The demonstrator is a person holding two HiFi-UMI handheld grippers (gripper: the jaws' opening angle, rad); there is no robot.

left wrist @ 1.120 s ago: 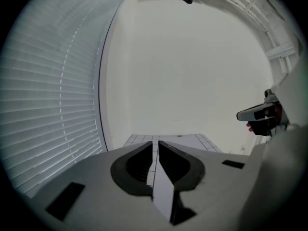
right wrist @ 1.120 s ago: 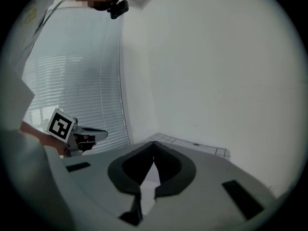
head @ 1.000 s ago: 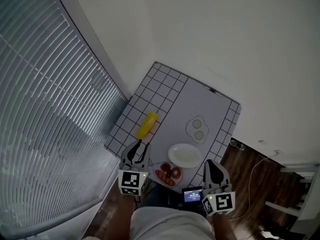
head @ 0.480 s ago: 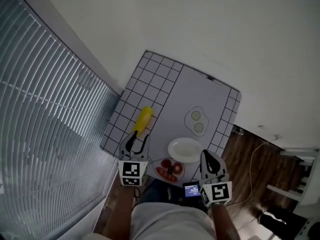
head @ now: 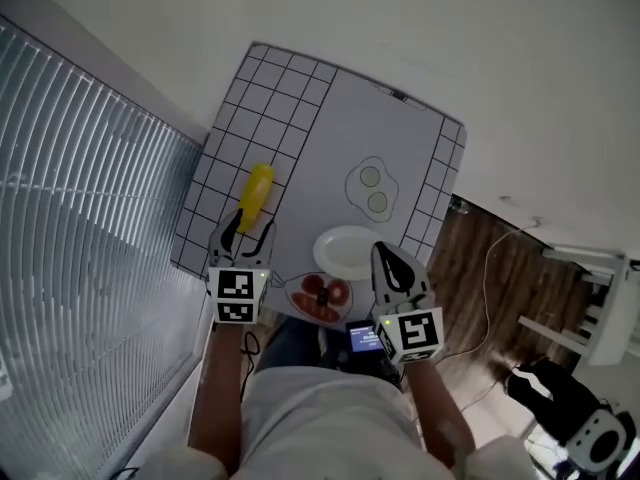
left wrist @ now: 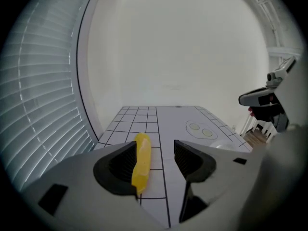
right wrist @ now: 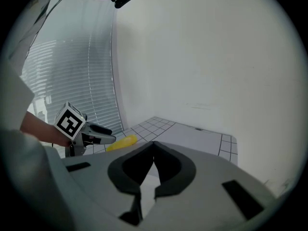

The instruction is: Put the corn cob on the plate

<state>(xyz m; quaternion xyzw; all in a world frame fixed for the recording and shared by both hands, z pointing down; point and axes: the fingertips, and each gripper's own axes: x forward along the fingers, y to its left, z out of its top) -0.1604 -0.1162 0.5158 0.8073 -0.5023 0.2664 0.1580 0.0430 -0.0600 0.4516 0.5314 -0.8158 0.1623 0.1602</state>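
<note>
1. Left gripper (head: 247, 234) has its jaws spread wide, and they have just been opening. Nothing is pinched.
2. One second ago this gripper sat further back from the corn (head: 256, 192). Now its jaws are right at the corn's near end.
3. My right gripper (head: 385, 258) has come closer to the plate (head: 345, 251) too. Its jaws are pressed together with nothing in them.
4. The corn lies on the table (head: 380, 128), on the squares at the left side. It is apart from the plate.
5. The plate is white and bare, just ahead of my right gripper. A second plate (head: 293, 306), nearer to me, holds red food (head: 322, 294).
6. Two flat eggs (head: 371, 190) lie on the table beyond the plate.
7. From above, the head view shows both plates.
8. My left gripper view shows the corn between the two jaws, close to the left one. I cannot tell if that jaw touches it.
9. My right gripper view shows the left gripper from the side, next to the corn.
</note>
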